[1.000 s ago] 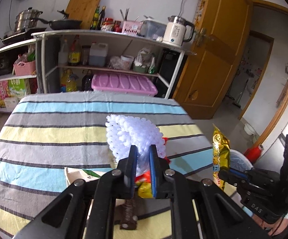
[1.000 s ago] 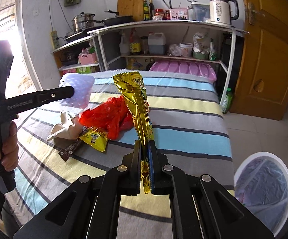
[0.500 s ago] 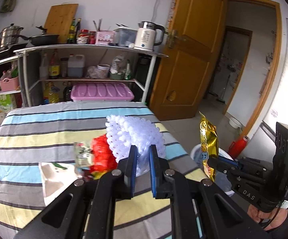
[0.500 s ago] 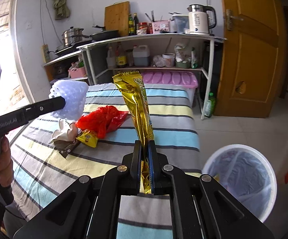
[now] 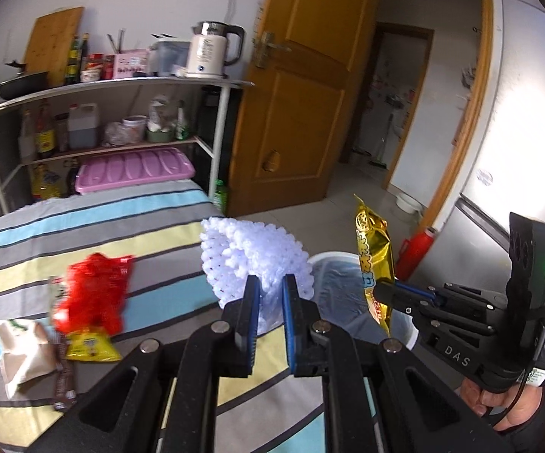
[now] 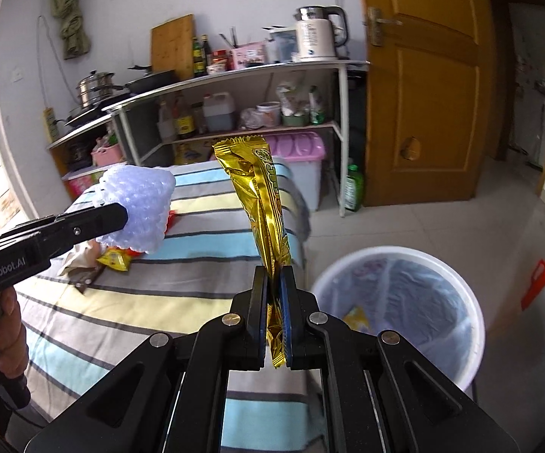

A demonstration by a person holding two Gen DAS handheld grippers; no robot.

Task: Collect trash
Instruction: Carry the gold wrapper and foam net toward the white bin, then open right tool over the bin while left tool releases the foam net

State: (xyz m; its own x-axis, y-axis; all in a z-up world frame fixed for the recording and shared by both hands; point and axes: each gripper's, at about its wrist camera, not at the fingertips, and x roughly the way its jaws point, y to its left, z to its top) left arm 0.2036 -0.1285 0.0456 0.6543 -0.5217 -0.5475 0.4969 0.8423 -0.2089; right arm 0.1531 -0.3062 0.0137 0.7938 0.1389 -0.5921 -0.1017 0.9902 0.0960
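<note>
While carrying: you are heading both loads toward the lined bin (image 6: 397, 302).
Left gripper (image 5: 270, 298): clamping foam fruit net (image 5: 253, 260).
Right gripper (image 6: 271, 294): pinching gold snack wrapper (image 6: 261, 200); be centring it over the bin before releasing.

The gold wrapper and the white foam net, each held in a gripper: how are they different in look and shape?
The gold wrapper is shiny foil with print; the white foam net is matt, bumpy mesh. The wrapper is long, flat and stands up from the right gripper; the net is a rounded puff bulging from the left gripper. Both are clamped and held in the air, above the table edge and near the bin.
</note>
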